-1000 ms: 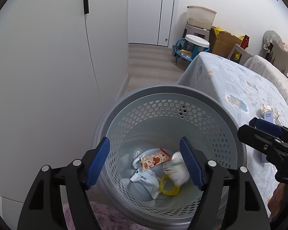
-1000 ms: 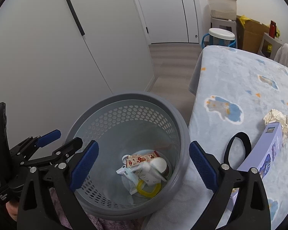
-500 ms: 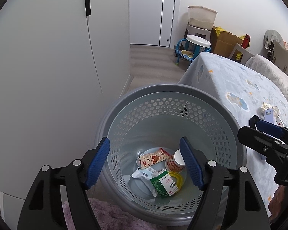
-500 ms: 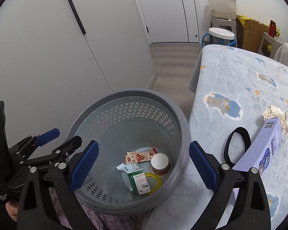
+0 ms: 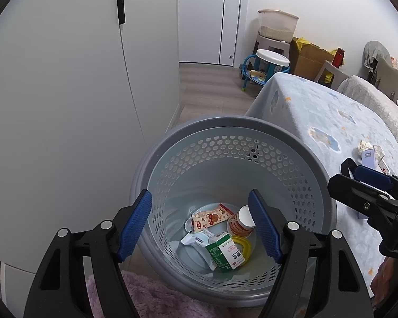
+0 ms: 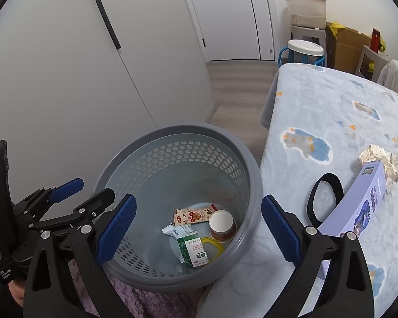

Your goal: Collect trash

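Beside the bed [image 6: 331,111], both claws, left [image 5: 200,224] and right [image 6: 199,230], gape empty above the basket [image 6: 252,175], apparently positioned for dropping trash.

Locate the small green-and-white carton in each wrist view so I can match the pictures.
Left wrist: the small green-and-white carton lies on the basket floor, lower centre, between the blue fingertips.
Right wrist: the same carton lies on the basket floor, just below centre.
Shared landmark: the yellow plastic ring touching the carton's right side.
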{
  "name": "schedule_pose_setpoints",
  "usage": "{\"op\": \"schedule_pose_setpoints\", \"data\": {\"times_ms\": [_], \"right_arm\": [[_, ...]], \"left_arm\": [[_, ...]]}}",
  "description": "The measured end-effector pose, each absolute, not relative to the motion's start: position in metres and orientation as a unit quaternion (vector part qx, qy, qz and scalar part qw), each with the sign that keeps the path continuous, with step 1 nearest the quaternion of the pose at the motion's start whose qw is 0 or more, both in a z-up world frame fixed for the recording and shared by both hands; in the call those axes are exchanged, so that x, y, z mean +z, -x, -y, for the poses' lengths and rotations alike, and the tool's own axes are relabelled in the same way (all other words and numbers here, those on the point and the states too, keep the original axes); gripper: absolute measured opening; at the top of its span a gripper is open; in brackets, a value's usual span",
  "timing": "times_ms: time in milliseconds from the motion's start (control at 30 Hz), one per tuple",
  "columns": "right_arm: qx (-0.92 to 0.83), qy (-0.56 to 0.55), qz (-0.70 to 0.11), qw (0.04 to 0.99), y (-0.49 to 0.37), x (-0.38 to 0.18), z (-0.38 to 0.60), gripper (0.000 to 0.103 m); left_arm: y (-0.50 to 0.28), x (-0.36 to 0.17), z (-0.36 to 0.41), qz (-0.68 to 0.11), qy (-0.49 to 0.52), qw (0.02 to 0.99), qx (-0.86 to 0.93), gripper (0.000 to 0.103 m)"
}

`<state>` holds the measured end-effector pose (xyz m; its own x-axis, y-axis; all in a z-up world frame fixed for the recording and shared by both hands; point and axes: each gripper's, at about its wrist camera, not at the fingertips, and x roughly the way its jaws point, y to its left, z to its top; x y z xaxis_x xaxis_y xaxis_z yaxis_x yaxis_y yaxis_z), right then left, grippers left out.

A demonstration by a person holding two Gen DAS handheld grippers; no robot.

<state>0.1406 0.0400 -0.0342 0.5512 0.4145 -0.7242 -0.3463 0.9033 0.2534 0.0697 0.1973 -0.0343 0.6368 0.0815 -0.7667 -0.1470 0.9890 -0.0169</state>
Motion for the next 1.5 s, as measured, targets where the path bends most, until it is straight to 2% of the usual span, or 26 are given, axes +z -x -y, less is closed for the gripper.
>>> {"op": "schedule_pose_setpoints", "data": {"times_ms": [1000,1500], "right_arm": [[0.207,-0.046,-0.389,0.896,-0.104,-0.005,-0.016,0.093],[0.173,-0.063,-0.383,0.905,-0.077,0.000,0.033,0.093]], "left_arm": [[-0.034,-0.001,-0.174,-0.388,0.025,0.920,0.048,0.072],[-0.017,0.005,-0.133,-0.385,0.007,0.923,0.013,0.072]]}}
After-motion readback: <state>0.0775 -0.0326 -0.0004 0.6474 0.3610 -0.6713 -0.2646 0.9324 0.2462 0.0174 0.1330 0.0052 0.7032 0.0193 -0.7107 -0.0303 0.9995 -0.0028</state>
